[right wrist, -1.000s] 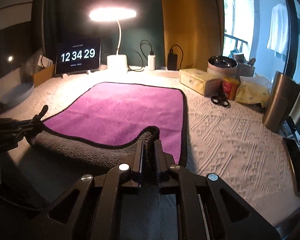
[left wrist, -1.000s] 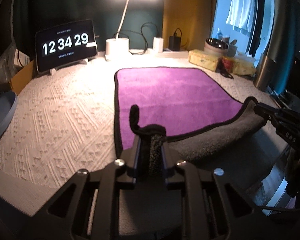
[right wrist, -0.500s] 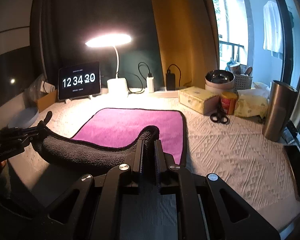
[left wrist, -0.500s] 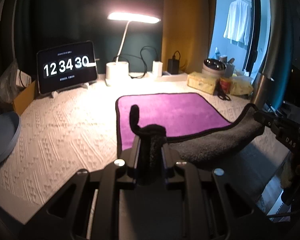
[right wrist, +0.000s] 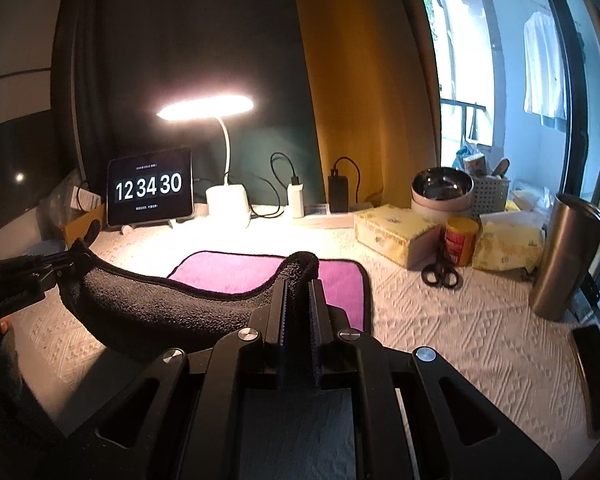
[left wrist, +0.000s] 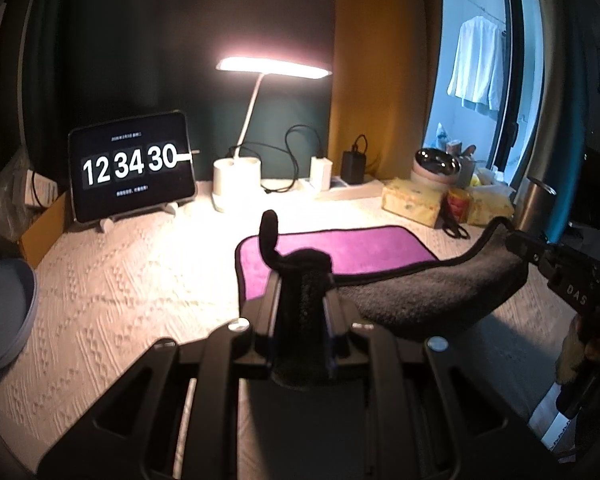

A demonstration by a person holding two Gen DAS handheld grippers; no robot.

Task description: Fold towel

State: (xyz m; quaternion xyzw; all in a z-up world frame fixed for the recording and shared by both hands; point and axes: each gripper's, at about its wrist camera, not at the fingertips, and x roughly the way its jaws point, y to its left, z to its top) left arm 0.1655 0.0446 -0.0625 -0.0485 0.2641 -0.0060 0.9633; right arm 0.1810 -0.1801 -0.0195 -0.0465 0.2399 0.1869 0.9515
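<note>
One towel (left wrist: 352, 246), plush and fleecy, purple on its upper face and dark grey underneath with a thin black bound edge and rounded corners, lies partly on the counter (left wrist: 112, 292) ahead of both tongs. Its near edge is lifted clear of the surface and sags in a soft grey trough between them. The left tongs (left wrist: 302, 292) are clamped on one near corner, a small black loop of trim sticking up above the jaws. The right tongs (right wrist: 298, 286) are pinched shut on the other near corner, the thick pile bunched over their tips. The far part of the towel rests flat, purple side up. The counter is covered with a cream cloth knitted in raised diamond patterns. Beyond the towel stand one white desk lamp (right wrist: 226, 200) with a glowing oval head and one dark tablet (right wrist: 150, 188) showing 12 34 30. To the right of the right tongs lie one pair of black scissors (right wrist: 440, 274), one brushed-metal tumbler (right wrist: 564, 256), one yellow tin (right wrist: 460, 240) and one shiny steel bowl (right wrist: 442, 186). Far left of the left tongs sits one pale blue round dish (left wrist: 4, 312).
</note>
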